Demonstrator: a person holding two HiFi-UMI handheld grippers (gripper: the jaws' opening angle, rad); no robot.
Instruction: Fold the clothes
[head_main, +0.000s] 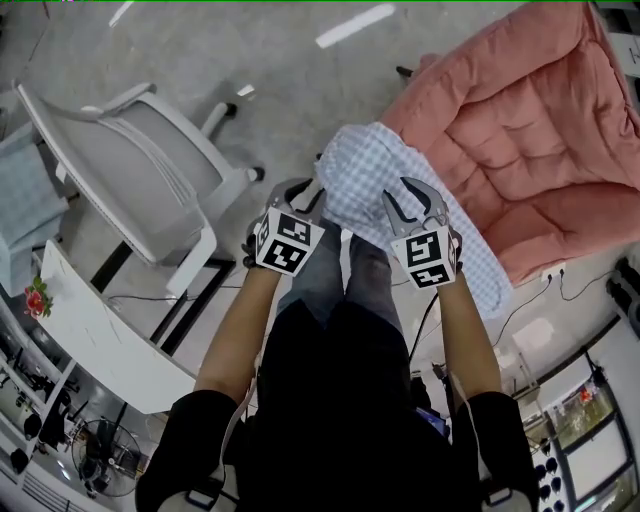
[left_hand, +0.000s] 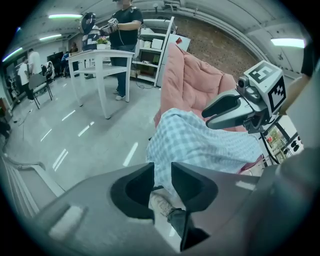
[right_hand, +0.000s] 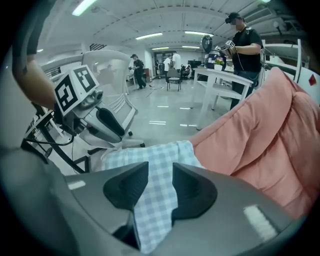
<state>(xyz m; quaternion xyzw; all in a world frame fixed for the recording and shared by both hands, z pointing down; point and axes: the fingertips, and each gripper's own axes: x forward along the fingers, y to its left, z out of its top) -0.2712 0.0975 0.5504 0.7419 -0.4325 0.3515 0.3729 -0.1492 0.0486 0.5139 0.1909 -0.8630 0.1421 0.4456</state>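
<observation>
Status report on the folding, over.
Left claw and right claw shut on checked cloth, near edge. Cloth held up, far part against pink cushion. White chair off to the left, apart from cloth.

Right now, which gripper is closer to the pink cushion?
Right. The right gripper holds the checked cloth beside the pink cushion; the left gripper grips its far edge, toward the white chair.

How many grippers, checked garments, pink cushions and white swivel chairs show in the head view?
Grippers: 2, the left gripper and the right gripper
Checked garment: 1
Pink cushion: 1
White swivel chair: 1
Total: 5
</observation>
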